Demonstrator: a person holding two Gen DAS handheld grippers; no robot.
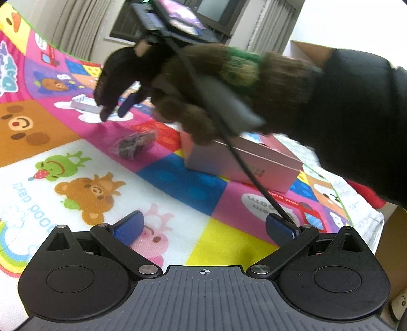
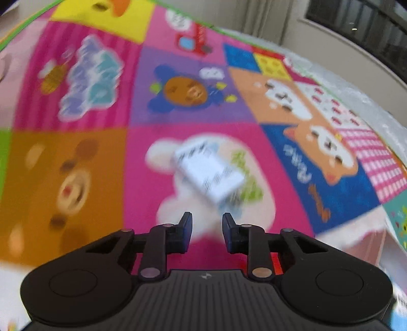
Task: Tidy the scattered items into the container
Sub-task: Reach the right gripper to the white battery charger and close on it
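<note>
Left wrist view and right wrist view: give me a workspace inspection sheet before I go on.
Surface: colourful cartoon play mat.
Job's things: small white printed box; clear-wrapped dark item; pink rectangular box; all on the mat.
Clutter: nothing seen.
Grippers: left gripper open, empty; right gripper shut, empty, short of the white box.
Cables: black cable hanging across the pink box.
Surroundings: grey curtains, dark window.

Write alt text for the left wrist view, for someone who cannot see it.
A gloved hand holds the right gripper low over a small white box on a colourful cartoon-print play mat. A clear-wrapped dark item and a pink rectangular cardboard box lie nearer. The left gripper, open and empty, fills the foreground.
</note>
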